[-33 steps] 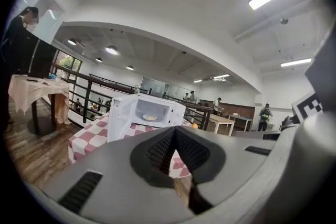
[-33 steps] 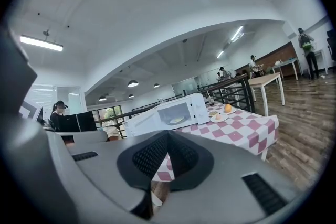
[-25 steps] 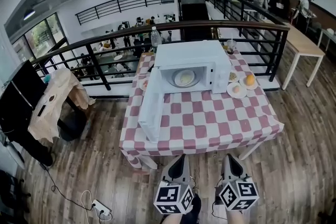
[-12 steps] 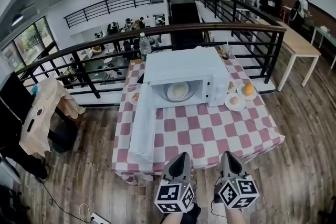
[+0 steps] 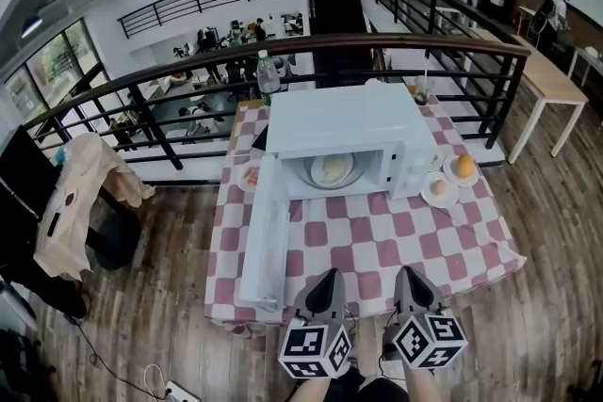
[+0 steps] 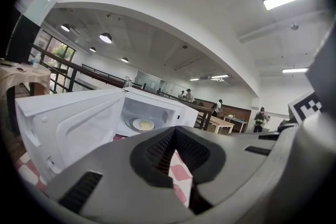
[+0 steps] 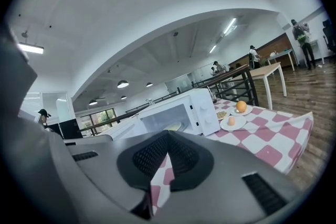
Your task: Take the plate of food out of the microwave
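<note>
Left tool [image 5: 327, 277] and right tool [image 5: 406, 273], each pinched closed and empty, hover by the red-and-white checked desk [image 5: 377, 245], the round white plate of food [image 5: 332, 168] ahead inside the open white microwave [image 5: 339, 120].

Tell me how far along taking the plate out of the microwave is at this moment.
Done: the door of the microwave stands wide open, so the cavity is reachable. In hand: nothing; the left gripper and right gripper are both shut and empty, at the near edge of the table, short of the microwave. Left: the plate of food sits inside and has to be reached, gripped and brought out.
</note>
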{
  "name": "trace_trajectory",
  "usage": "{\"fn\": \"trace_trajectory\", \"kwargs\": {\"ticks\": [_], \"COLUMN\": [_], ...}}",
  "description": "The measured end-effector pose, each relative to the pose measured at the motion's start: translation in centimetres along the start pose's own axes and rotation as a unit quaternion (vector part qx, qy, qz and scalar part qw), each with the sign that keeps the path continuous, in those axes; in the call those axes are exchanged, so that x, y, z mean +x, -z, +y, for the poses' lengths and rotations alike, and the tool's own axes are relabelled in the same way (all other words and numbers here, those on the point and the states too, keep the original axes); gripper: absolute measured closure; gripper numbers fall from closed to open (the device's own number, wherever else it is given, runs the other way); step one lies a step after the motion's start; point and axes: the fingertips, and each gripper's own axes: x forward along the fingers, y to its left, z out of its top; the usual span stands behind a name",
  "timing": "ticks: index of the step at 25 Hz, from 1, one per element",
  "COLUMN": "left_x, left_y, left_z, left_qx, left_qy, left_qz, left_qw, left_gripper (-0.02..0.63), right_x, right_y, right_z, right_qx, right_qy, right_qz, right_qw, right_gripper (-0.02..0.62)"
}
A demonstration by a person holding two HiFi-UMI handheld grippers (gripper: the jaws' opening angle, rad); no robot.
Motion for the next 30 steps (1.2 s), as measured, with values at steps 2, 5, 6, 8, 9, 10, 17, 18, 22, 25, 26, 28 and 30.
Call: {"fn": "trace_trajectory", "kwargs": {"ticks": [2, 5, 6, 8, 9, 10, 17, 18, 22, 25, 26, 28, 30], "left_x": [0.7, 1.6, 1.9, 2.5, 2.8, 3.1, 6.3, 6.9, 9.9, 12.1, 12.8, 13.9, 14.9], "left_y": [0.1, 0.4, 0.4, 0.5, 0.6, 0.7, 1.2, 1.3, 1.4, 1.4, 1.3, 1.2, 1.2], "left_z": [0.5, 1.0, 1.2, 1.4, 1.6, 1.7, 3.2, 3.2, 3.3, 3.2, 3.2, 3.4, 3.8], "left_qx": [-0.003, -0.007, -0.009, -0.012, -0.012, -0.013, -0.024, -0.026, -0.041, -0.054, -0.053, -0.049, -0.051], "left_qy": [-0.002, -0.005, -0.006, -0.009, -0.011, -0.013, -0.045, -0.049, -0.062, -0.065, -0.067, -0.076, -0.086], "left_qz": [0.003, 0.007, 0.008, 0.009, 0.010, 0.011, 0.020, 0.021, 0.023, 0.023, 0.023, 0.023, 0.023], "left_qw": [1.0000, 0.9999, 0.9999, 0.9999, 0.9998, 0.9998, 0.9985, 0.9982, 0.9970, 0.9961, 0.9960, 0.9956, 0.9947], "left_gripper": [0.598, 0.598, 0.598, 0.600, 0.598, 0.598, 0.598, 0.599, 0.598, 0.598, 0.598, 0.598, 0.598], "right_x": [0.9, 2.0, 2.4, 3.1, 3.4, 3.9, 8.0, 8.6, 11.3, 13.4, 14.1, 15.3, 16.6], "right_y": [0.1, 0.1, 0.0, 0.0, 0.1, 0.3, 0.7, 0.7, 0.2, -0.1, -0.2, -0.4, -0.7], "right_z": [0.1, -0.1, -0.2, -0.5, -0.7, -0.9, -1.8, -2.1, -3.4, -4.7, -5.1, -5.7, -6.0], "right_qx": [0.002, -0.002, -0.003, -0.006, -0.007, -0.007, -0.003, -0.003, 0.000, 0.019, 0.028, 0.038, 0.037], "right_qy": [-0.003, -0.003, -0.004, -0.004, -0.004, -0.004, -0.030, -0.034, -0.048, -0.054, -0.056, -0.060, -0.065], "right_qz": [0.005, 0.010, 0.012, 0.016, 0.018, 0.021, 0.051, 0.055, 0.069, 0.081, 0.084, 0.089, 0.091], "right_qw": [1.000, 1.000, 1.000, 1.000, 1.000, 1.000, 0.998, 0.998, 0.996, 0.995, 0.994, 0.993, 0.993], "right_gripper": [0.604, 0.604, 0.604, 0.605, 0.604, 0.605, 0.604, 0.604, 0.605, 0.605, 0.604, 0.605, 0.604]}}
